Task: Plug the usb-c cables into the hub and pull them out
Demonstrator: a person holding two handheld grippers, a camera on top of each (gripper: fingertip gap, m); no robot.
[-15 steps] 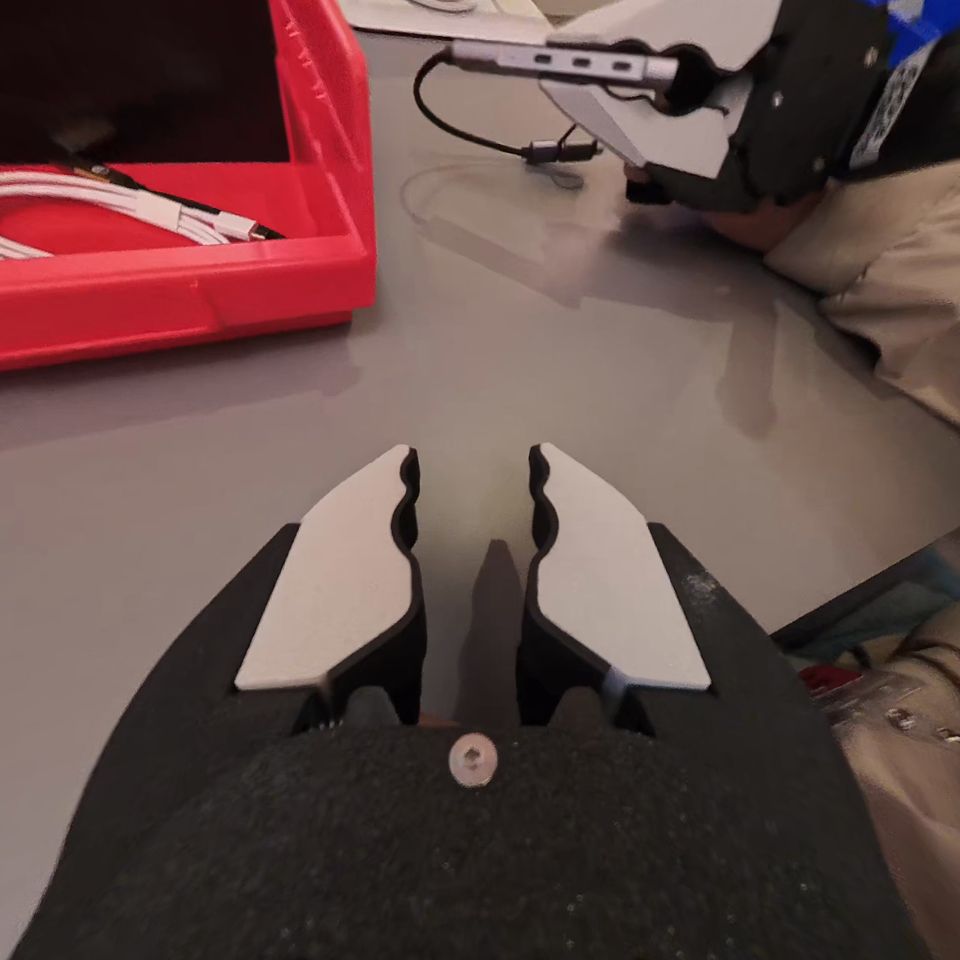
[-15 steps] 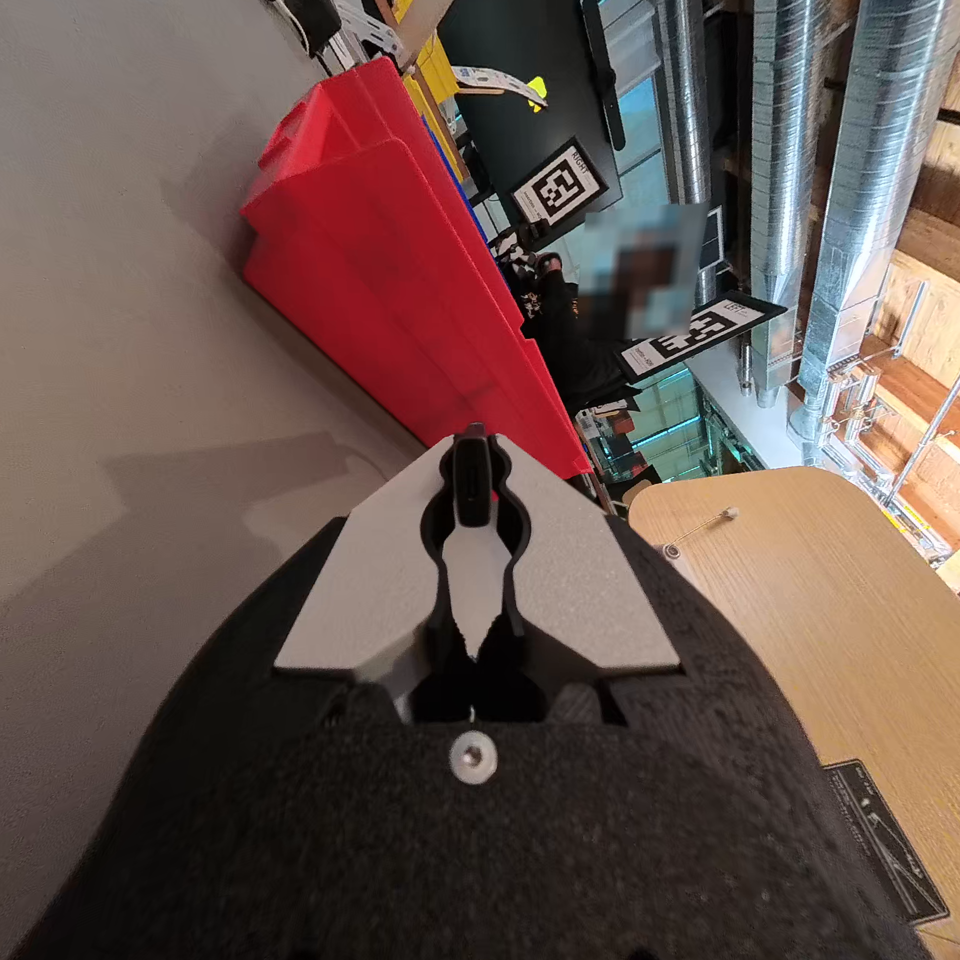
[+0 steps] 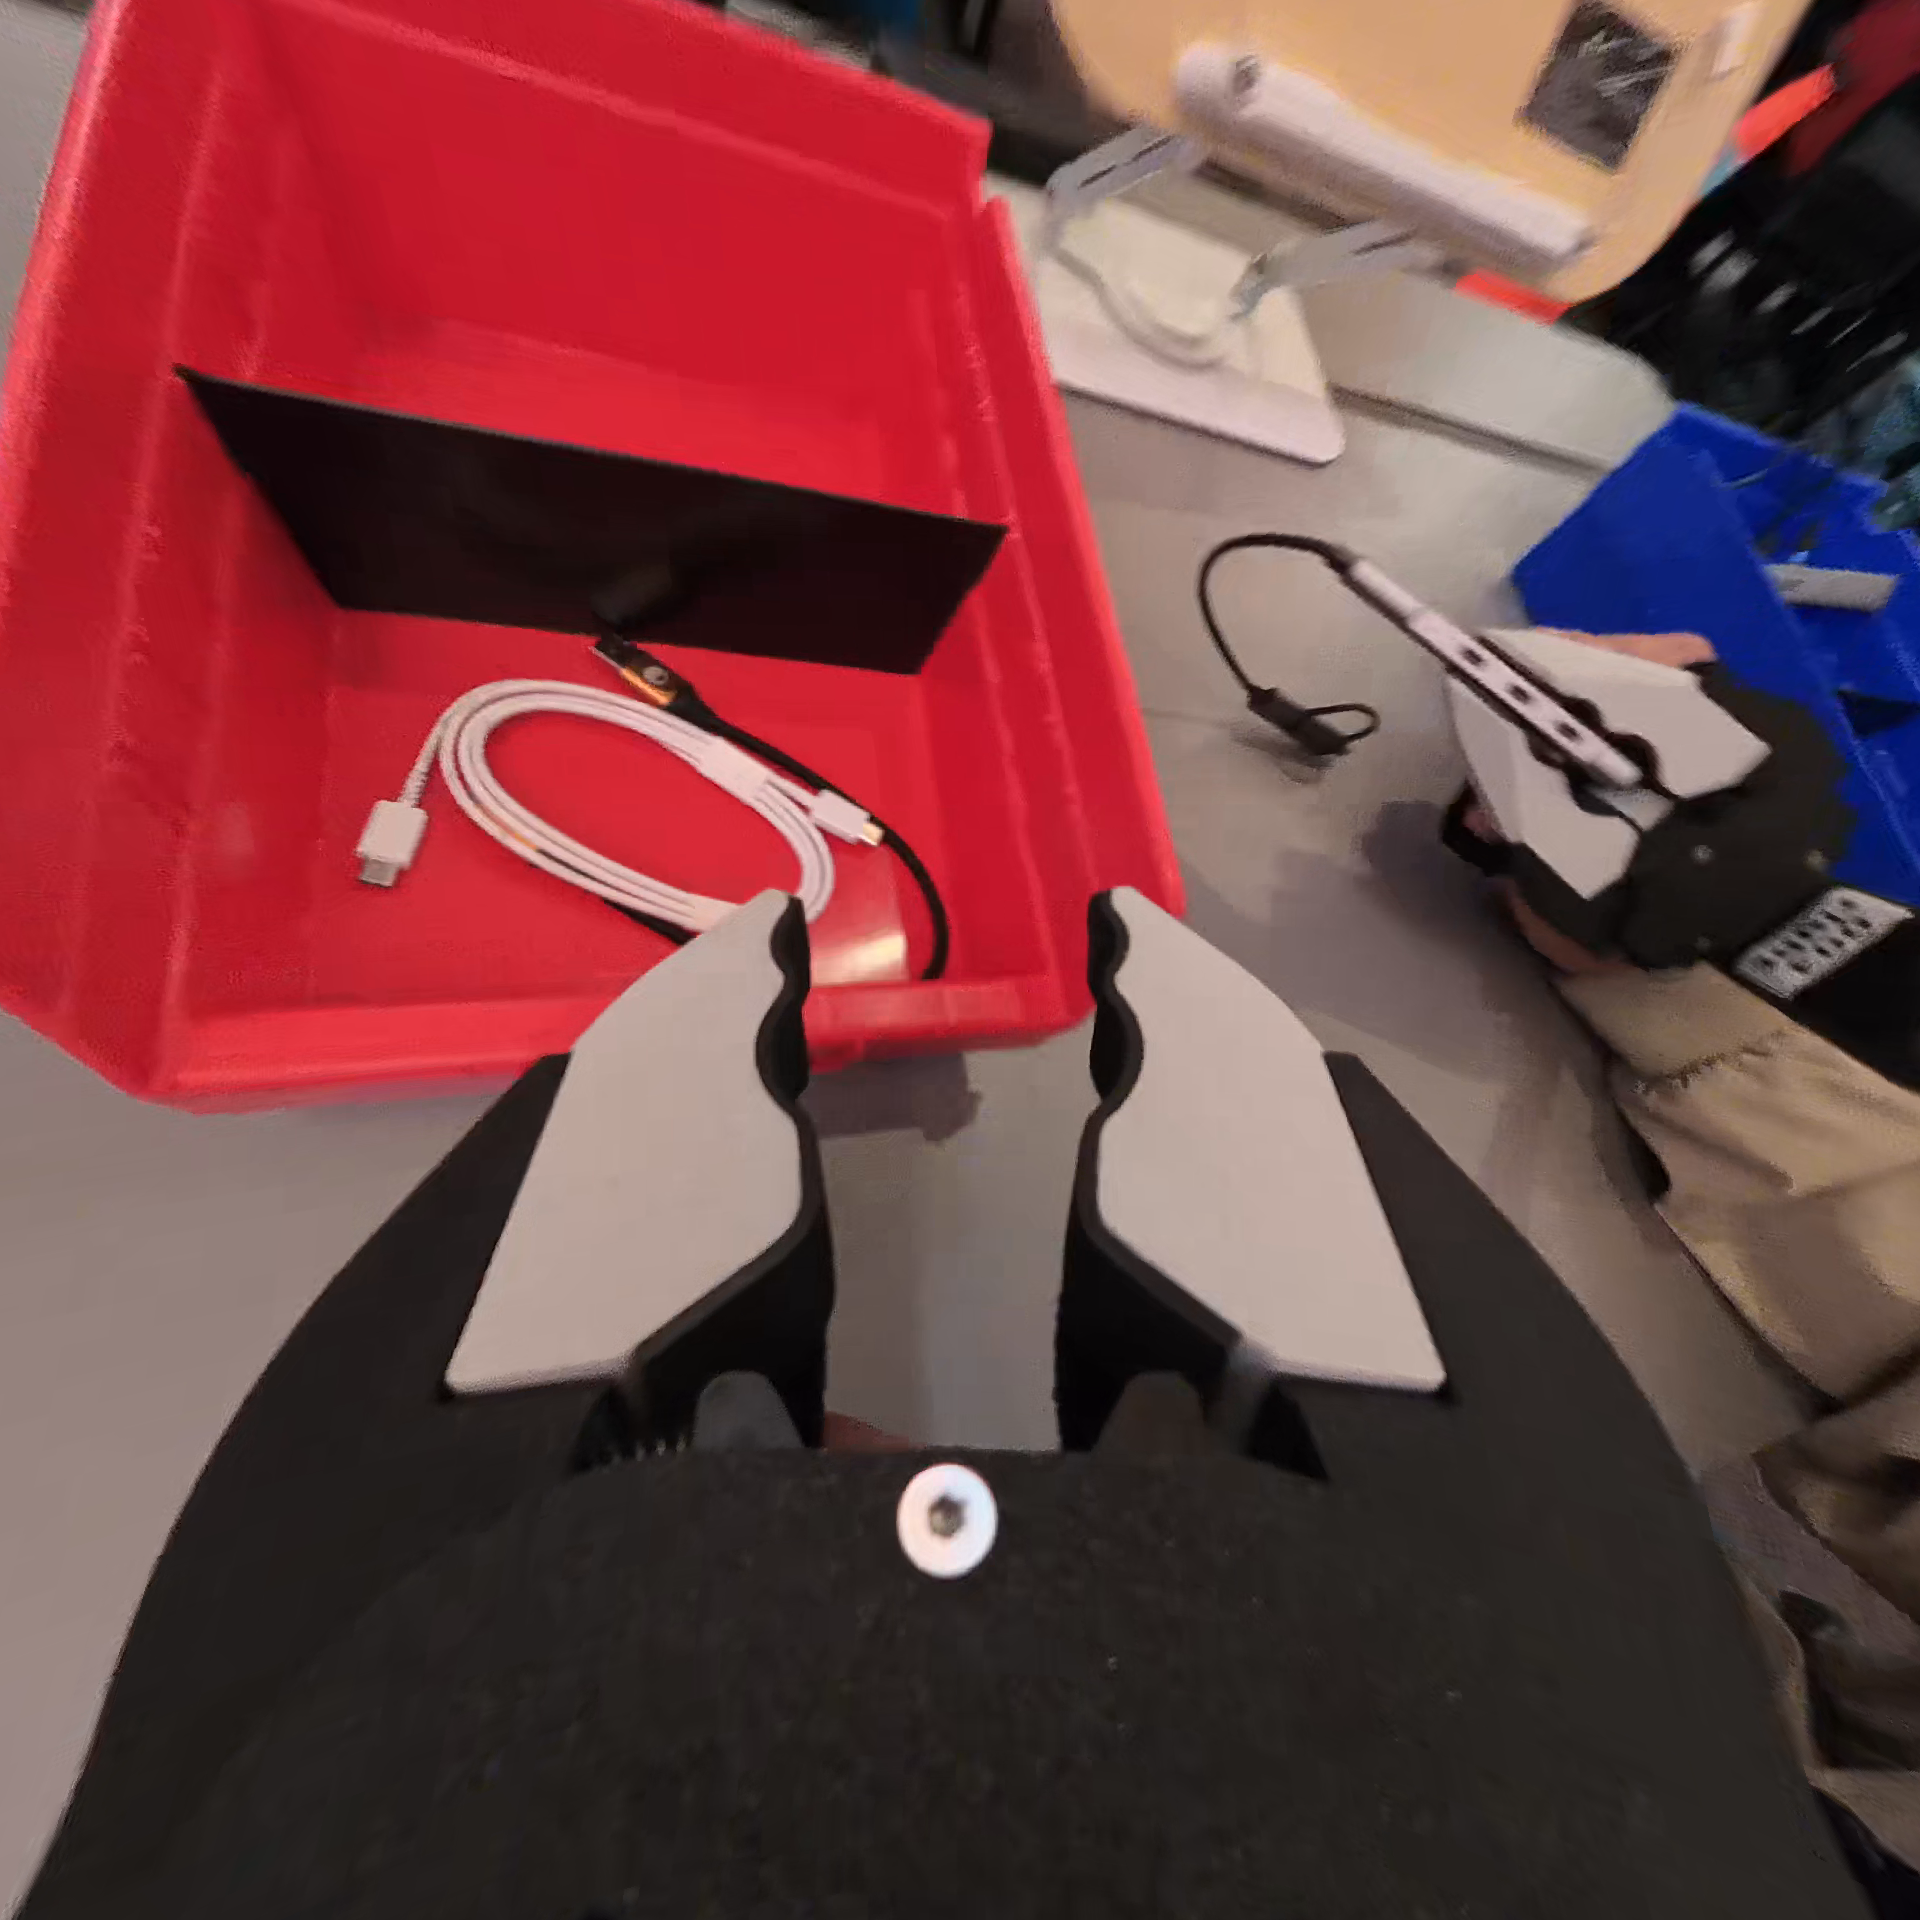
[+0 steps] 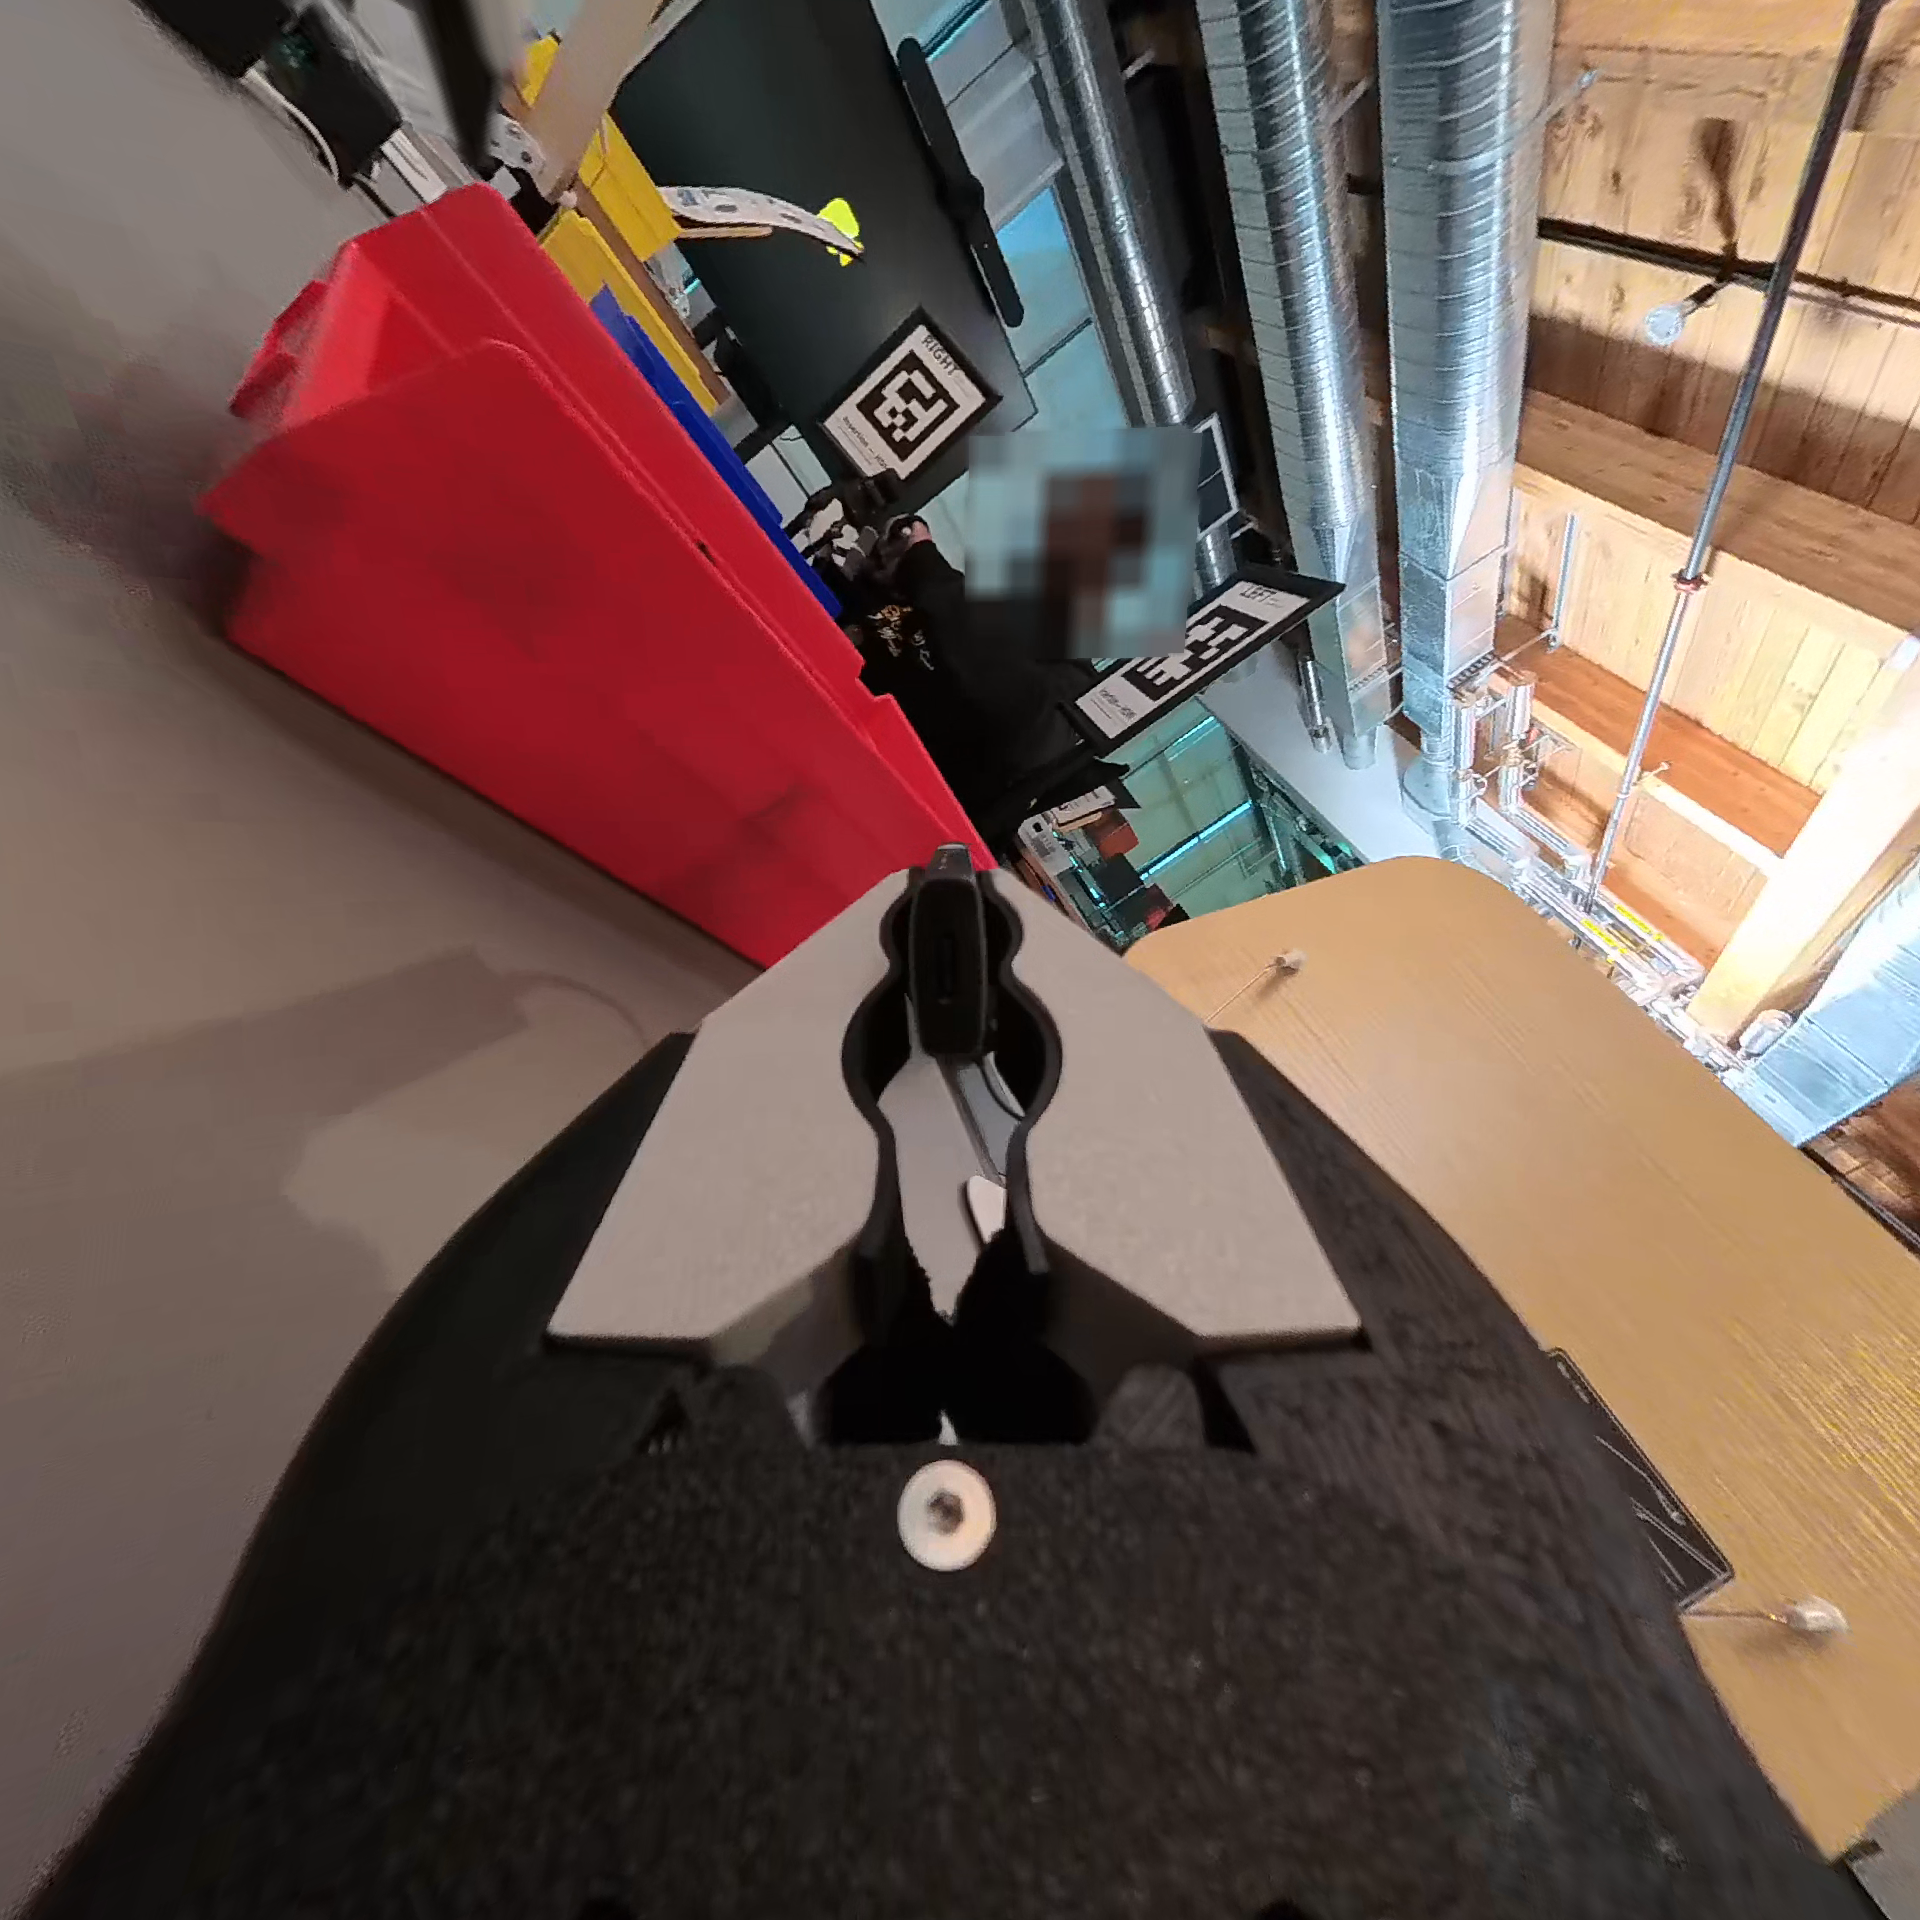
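Left gripper [image 3: 945, 935]: jaws apart, empty, above the near wall of the red bin [image 3: 623, 1023]. Only the left wrist view shows the bin's contents: 1 coiled white USB-C cable [image 3: 634, 821] and 1 black cable [image 3: 925, 904], before a black divider [image 3: 582, 540]. Right gripper [image 3: 1621, 769]: clamped on the USB-C hub [image 3: 1496, 675], its black lead [image 3: 1226, 644] trailing to the grey table [image 3: 1247, 582]. Its own view shows only the hub's dark end [image 4: 945, 961], apparently 1 port. Compared with 0.5 s earlier, the left gripper has moved toward the bin and opened wider.
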